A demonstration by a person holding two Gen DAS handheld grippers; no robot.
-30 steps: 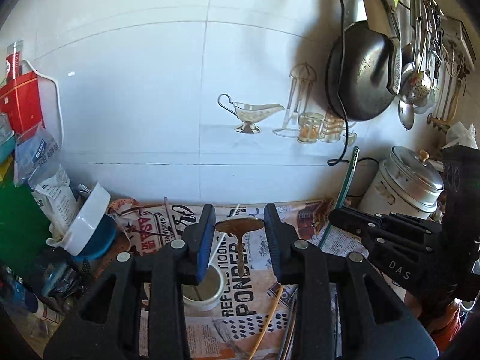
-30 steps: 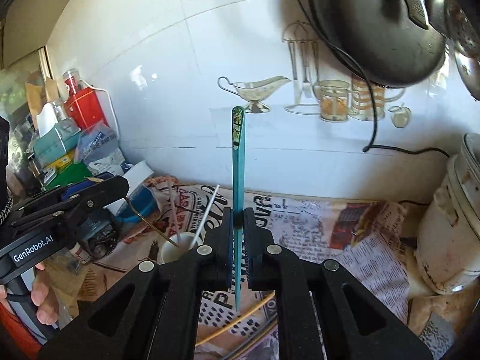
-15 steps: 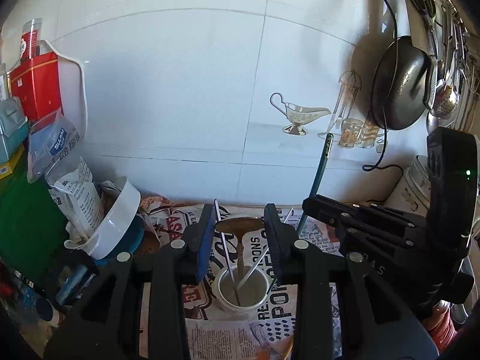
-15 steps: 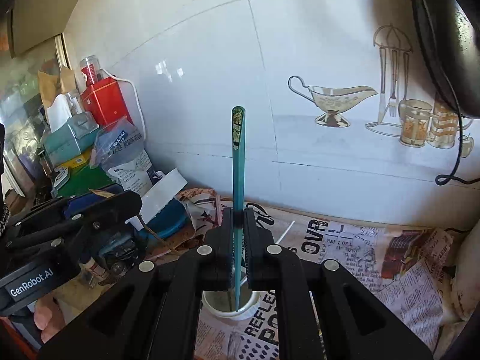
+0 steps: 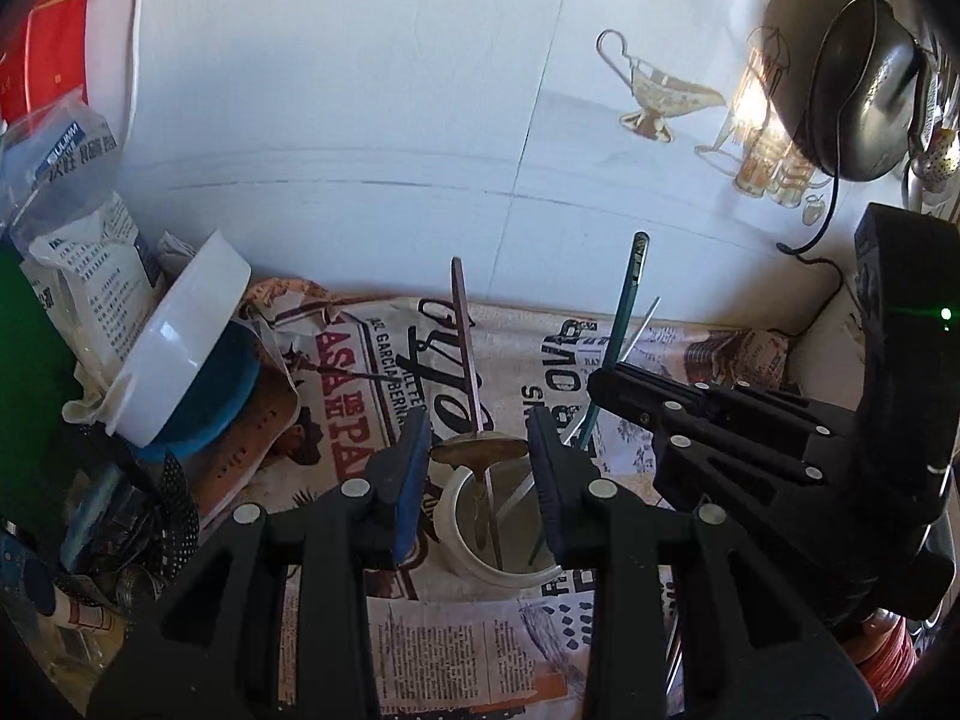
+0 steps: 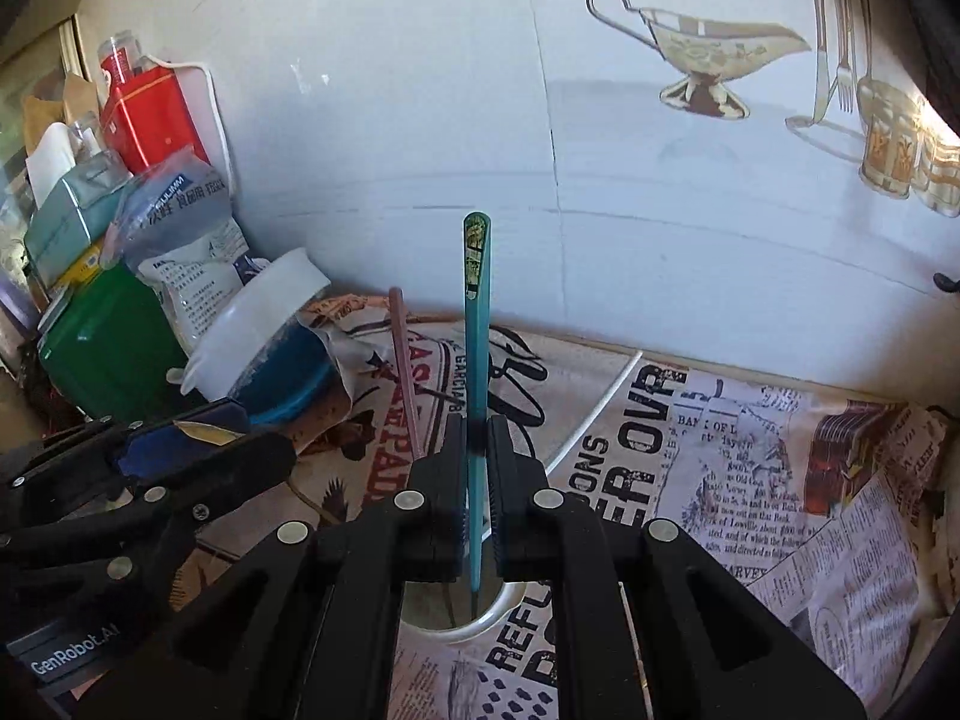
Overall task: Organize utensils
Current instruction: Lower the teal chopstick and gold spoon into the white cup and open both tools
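A white cup stands on the newspaper with a pinkish stick and a thin white stick leaning in it. My left gripper is shut on the bowl of a brass spoon, whose handle hangs down inside the cup. In the right wrist view my right gripper is shut on an upright teal chopstick, its lower tip just over the cup's rim. The left gripper sits close on the left there; the right gripper appears at the right of the left wrist view.
Newspaper covers the counter up to the white tiled wall. A tilted white bowl on a blue one, bags and a green box crowd the left. A black pan hangs on the wall at the right.
Both grippers came down and closer to the cup. The spoon's handle has gone into the cup, and the teal chopstick's tip has sunk to the cup's mouth.
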